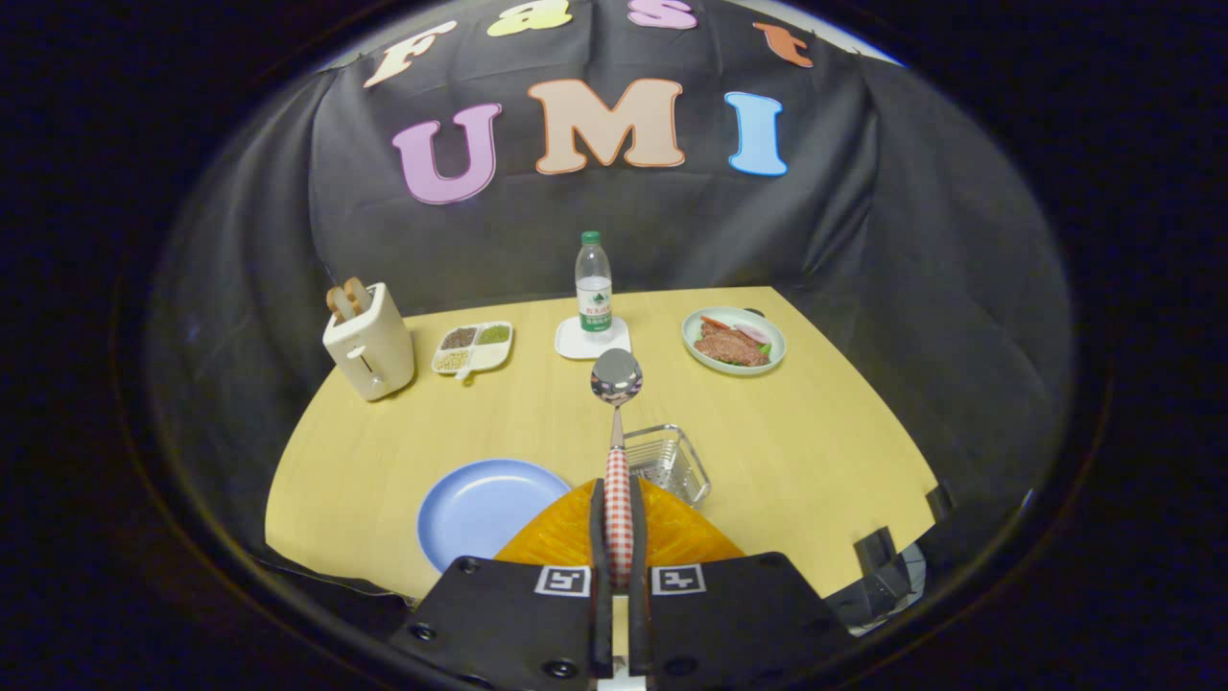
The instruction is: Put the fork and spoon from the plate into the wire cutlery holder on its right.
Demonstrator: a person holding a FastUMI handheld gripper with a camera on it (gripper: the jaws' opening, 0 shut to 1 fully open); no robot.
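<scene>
Gripper (619, 537) clamped on spoon (617, 437) by its checked handle, both fingers (598, 537) pressing it, bowl pointing up and forward above the table (815, 441). Wire holder (669, 463) just ahead, slightly right of the fingers (upright, nothing visible inside). Blue plate (480, 509) bare, left of holder.
</scene>
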